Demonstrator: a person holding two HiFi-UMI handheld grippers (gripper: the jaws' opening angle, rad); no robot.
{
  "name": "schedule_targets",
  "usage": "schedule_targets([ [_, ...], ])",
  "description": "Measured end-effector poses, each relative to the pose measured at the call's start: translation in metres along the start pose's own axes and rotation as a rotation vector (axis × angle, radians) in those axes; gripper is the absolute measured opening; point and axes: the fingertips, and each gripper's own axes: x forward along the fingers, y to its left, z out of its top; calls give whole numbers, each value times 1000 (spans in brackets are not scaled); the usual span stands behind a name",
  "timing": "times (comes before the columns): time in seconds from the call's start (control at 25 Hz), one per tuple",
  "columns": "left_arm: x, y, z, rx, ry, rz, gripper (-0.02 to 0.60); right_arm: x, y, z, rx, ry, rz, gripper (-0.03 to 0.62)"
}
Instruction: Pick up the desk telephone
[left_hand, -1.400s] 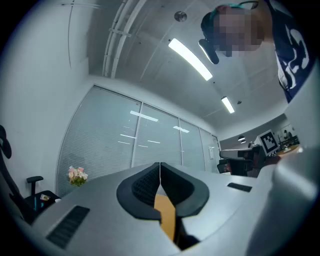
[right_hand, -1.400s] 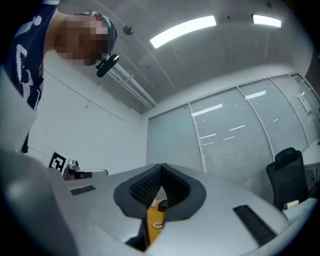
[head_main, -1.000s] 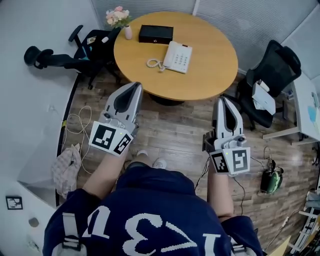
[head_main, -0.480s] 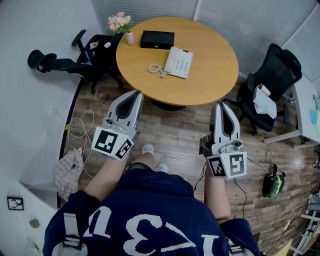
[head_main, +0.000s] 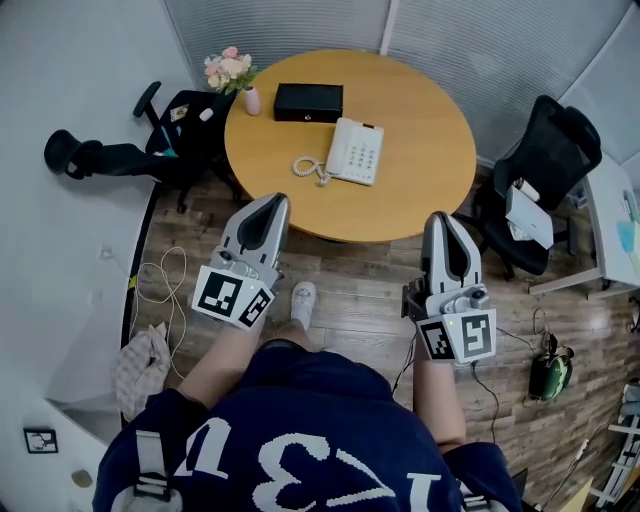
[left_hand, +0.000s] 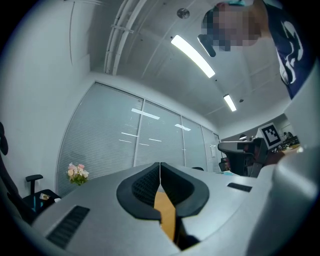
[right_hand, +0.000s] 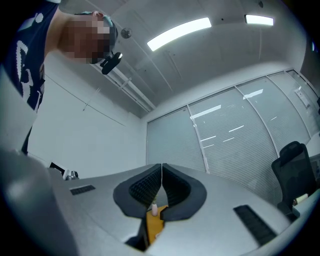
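Observation:
A white desk telephone (head_main: 356, 151) with a coiled cord (head_main: 307, 167) lies near the middle of the round wooden table (head_main: 420, 120) in the head view. My left gripper (head_main: 272, 203) is shut and empty, held short of the table's near left edge. My right gripper (head_main: 441, 221) is also shut and empty, short of the near right edge. In the left gripper view the left gripper's (left_hand: 160, 166) jaws meet with nothing between them. The right gripper's (right_hand: 162, 168) jaws in the right gripper view are likewise closed on nothing. Both point slightly upward at the blinds and ceiling.
A black box (head_main: 309, 102) and a small pink vase of flowers (head_main: 232, 72) stand at the table's far left. Black office chairs sit at the left (head_main: 170, 125) and right (head_main: 545, 160). Cables (head_main: 160, 275) and a cloth (head_main: 143, 357) lie on the wooden floor at the left.
The person has stepped toward the table: it sits closer to both grippers, whose tips are now nearer its near edge. Both grippers stay shut.

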Motion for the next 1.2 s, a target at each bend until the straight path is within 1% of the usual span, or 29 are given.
schedule_targets([
  [0.16, 36, 39, -7, -4, -1, -21, 18, 46, -10, -11, -13, -9, -18, 29],
  [0.4, 95, 100, -7, 6, -12, -54, 18, 115, -24, -26, -29, -22, -54, 29],
  [0.6, 134, 136, -17, 3, 6, -99, 18, 153, -37, -42, -35, -12, -102, 29],
  [0.76, 154, 155, -34, -22, 37, -115, 18, 170, -47, -56, -36, 20, -133, 29],
  [0.96, 178, 159, -53, -45, 72, -139, 18, 188, -66, -66, -31, 43, -156, 29],
  [1.08, 193, 161, -60, -45, 81, -138, 18, 201, -80, -72, -21, 51, -151, 29],
  [1.2, 205, 170, -62, -40, 81, -114, 18, 218, -91, -77, -13, 54, -129, 29],
])
